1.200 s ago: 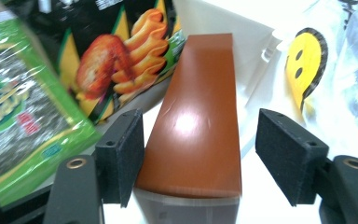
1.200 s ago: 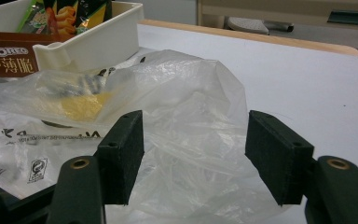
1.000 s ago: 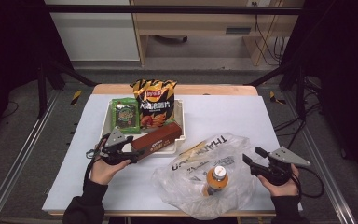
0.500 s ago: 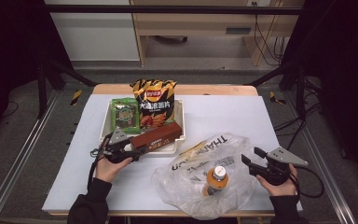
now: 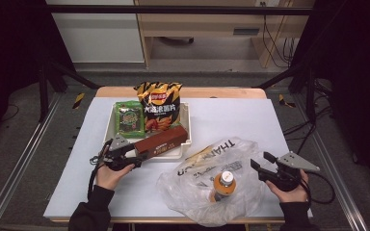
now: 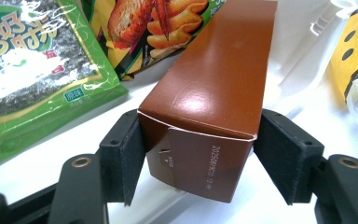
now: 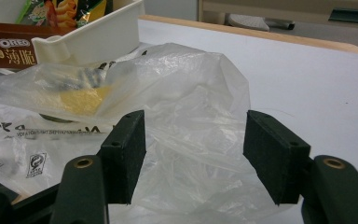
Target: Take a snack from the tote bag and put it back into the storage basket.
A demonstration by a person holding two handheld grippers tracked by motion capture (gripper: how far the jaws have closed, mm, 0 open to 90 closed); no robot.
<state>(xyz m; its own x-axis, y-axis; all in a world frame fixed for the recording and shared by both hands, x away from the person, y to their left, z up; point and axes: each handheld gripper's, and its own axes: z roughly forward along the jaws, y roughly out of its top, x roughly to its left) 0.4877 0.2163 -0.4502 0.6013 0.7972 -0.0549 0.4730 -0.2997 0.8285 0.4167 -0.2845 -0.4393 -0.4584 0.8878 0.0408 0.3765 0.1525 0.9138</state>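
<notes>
The left gripper (image 5: 134, 155) has the long brown cardboard box (image 6: 209, 107) between its jaws at the box's near end; the jaws have just been closing, and in the left gripper view one pad touches a side while a thin gap remains at the other, so I judge the grip as not yet firm. The box lies slanted across the front rim of the white plastic tray (image 5: 187, 120), its far end inside; probably it is being put in or taken out there. Behind it the green seaweed packet (image 5: 128, 119) and the black and yellow chips bag (image 5: 158, 105) fill the tray's back, so free room stays only in front. The right gripper (image 5: 265, 169) waits half open, holding nothing, at the edge of the clear plastic bag (image 7: 186, 116) with the orange bottle (image 5: 223, 184); the table to its right is free.
</notes>
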